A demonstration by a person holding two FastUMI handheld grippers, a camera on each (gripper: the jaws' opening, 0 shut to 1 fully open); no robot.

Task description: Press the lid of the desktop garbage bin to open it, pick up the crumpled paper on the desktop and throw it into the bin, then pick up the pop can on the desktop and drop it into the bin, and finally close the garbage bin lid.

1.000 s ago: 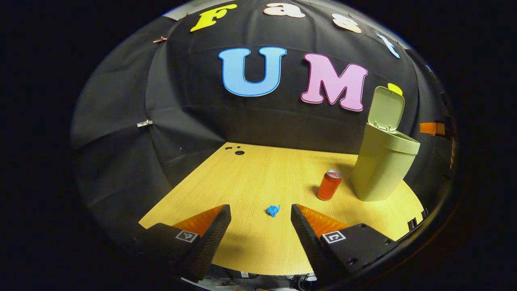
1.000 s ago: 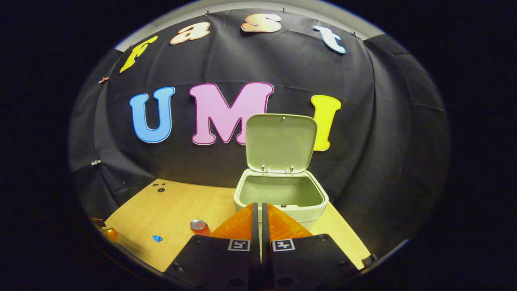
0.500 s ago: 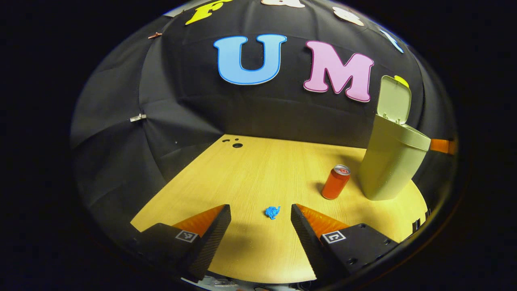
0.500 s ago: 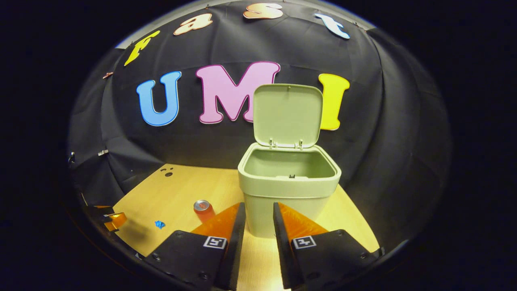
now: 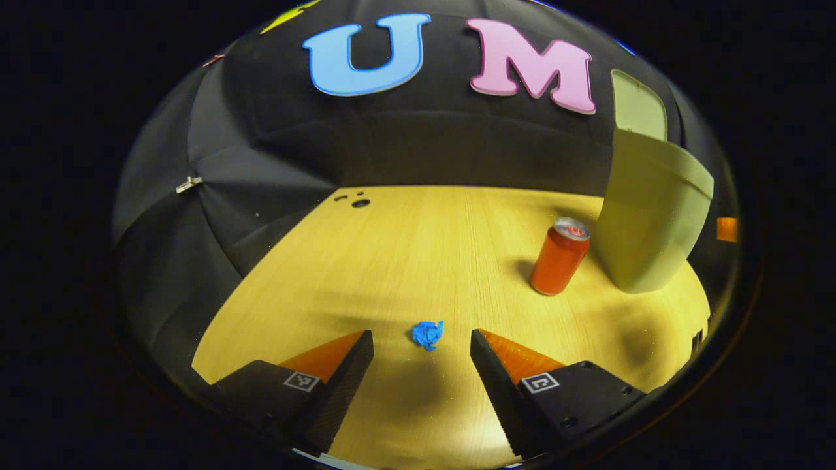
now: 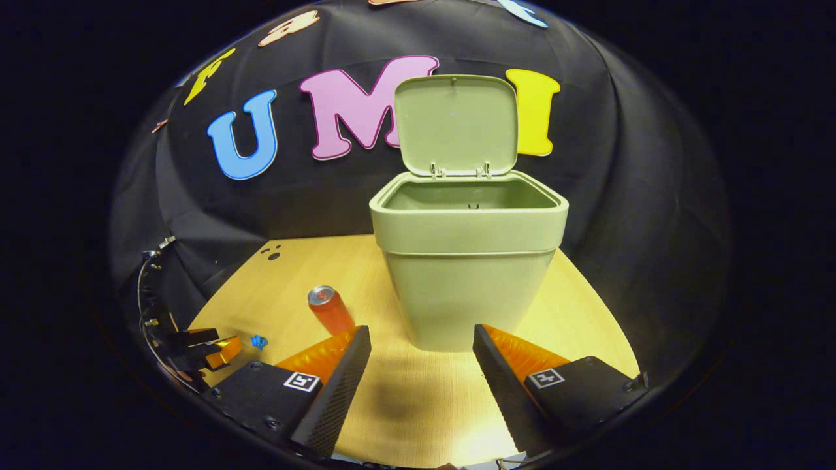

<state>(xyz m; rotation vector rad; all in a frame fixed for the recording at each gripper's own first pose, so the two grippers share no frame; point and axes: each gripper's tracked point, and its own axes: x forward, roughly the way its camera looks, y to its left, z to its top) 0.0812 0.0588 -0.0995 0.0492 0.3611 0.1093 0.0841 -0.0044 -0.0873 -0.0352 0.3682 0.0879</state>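
Wood-grain surface (image 5: 418,261) carries a green bin (image 6: 467,261) with its lid (image 6: 455,124) up. An orange can (image 5: 560,256) stands upright just beside the bin. Both claws gape wide, holding nothing — the right claw (image 6: 421,339) faces the bin, the left claw (image 5: 422,346) brackets the blue crumpled paper (image 5: 427,334) lying ahead of its tips.
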